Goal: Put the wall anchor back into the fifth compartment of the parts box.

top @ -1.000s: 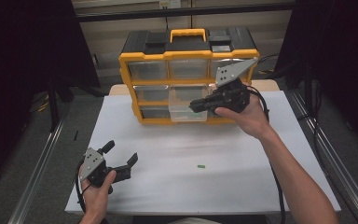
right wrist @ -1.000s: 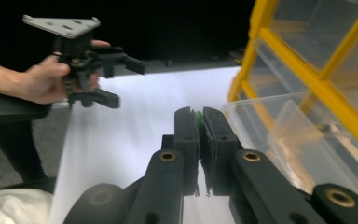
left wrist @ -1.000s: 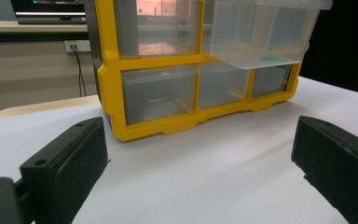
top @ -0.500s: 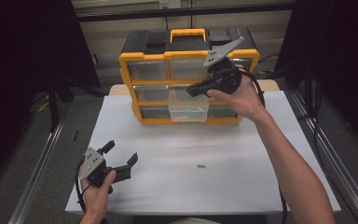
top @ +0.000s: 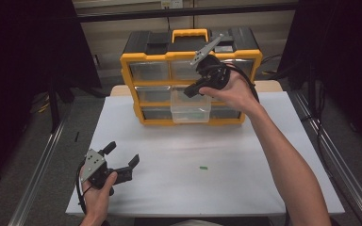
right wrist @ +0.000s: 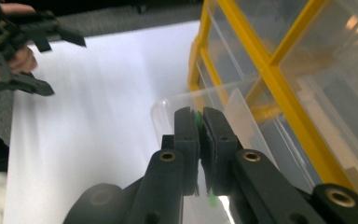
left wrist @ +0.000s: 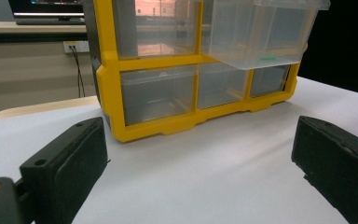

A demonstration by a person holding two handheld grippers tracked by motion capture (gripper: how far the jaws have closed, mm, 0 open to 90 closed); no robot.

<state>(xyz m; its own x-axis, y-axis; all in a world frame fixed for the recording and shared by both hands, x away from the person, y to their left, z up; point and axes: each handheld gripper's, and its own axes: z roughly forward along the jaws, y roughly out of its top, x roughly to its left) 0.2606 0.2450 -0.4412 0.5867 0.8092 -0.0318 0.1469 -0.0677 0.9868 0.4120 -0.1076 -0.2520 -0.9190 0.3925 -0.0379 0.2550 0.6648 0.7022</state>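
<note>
Right gripper view is showing the right gripper (right wrist: 199, 135) with its fingers (right wrist: 185, 140) clenched on a small green piece (right wrist: 198, 119), a sliver of green peeking out between the pads at the top and again lower down. It is hovering just over the clear drawer (right wrist: 223, 116) that is standing pulled out from the yellow organizer (right wrist: 279, 79). From the high view, the right gripper (top: 193, 90) is hanging above that open drawer (top: 190, 109) in the middle row, while the left gripper (top: 122, 160) is resting near the front edge of the bench (top: 245, 141), fingers spread wide and grasping nothing. A second green piece (top: 203, 166) is lying alone on the bench, well apart from both hands. The left gripper view is looking at the drawer (left wrist: 261, 32) from below, and another green bit (left wrist: 267, 58) is already sitting inside it.

My worry is the release. The piece is tiny and is being pinched near the pad edge, so it could be slipping out early and dropping onto the bench in front of the organizer instead of into the drawer. It may also be clinging to one pad when the fingers open. The drawer is jutting far out, so a downward knock from the gripper could be tipping it or pulling it free.
</note>
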